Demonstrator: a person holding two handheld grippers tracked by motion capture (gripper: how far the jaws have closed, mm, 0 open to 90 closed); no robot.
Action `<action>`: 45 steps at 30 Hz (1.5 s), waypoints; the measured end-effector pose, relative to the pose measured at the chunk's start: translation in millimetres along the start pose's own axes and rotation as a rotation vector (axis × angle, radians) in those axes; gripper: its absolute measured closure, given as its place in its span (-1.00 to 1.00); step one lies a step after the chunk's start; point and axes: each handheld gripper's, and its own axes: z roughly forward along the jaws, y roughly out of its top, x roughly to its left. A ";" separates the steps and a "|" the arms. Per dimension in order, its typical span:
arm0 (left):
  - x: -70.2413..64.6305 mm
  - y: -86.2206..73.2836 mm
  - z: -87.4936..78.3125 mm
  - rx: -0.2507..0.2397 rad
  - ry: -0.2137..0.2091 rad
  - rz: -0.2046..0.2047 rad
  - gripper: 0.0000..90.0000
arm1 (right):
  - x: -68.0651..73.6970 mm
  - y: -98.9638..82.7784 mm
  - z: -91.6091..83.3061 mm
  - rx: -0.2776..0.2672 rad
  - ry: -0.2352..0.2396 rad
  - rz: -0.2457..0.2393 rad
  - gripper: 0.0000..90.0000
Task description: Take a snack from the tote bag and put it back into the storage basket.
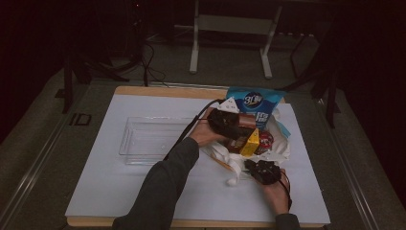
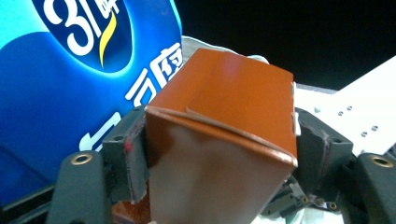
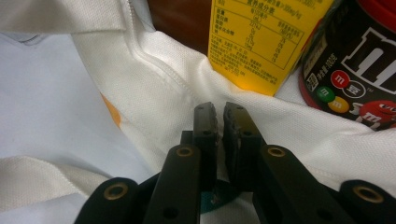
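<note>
With the brown box [image 2: 219, 140] clamped by the wide-set left gripper [image 2: 219, 154] above the white bag [image 3: 187, 88], whose rim is pinched by the closed right gripper [image 3: 220, 116], the box could be snagged there and dropped.

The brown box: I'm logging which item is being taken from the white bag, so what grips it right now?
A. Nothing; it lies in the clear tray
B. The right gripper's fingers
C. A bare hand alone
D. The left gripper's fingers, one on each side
D: in the left gripper view, the left gripper has its fingers pressed on either side of the brown box.
</note>
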 end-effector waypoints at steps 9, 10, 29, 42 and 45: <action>-0.6 -1.7 -0.3 -0.012 -0.018 -0.018 -0.23 | 0.1 -0.2 -0.1 -0.001 0.001 0.004 0.86; -0.9 -2.2 -1.1 -0.014 -0.020 -0.016 -0.19 | 0.1 -0.2 -0.1 0.000 0.001 0.004 0.86; -5.6 -11.4 -3.8 -0.104 -0.007 -0.041 -0.15 | -0.2 -1.7 -0.3 -0.012 0.003 0.009 0.86; -6.1 -8.0 -22.2 -0.080 0.019 0.001 -0.08 | -0.4 -3.2 -0.6 -0.022 0.004 0.009 0.86; -5.2 -4.7 -31.0 -0.113 0.027 -0.006 -0.08 | -1.3 -3.2 -0.4 -0.024 0.008 0.014 0.86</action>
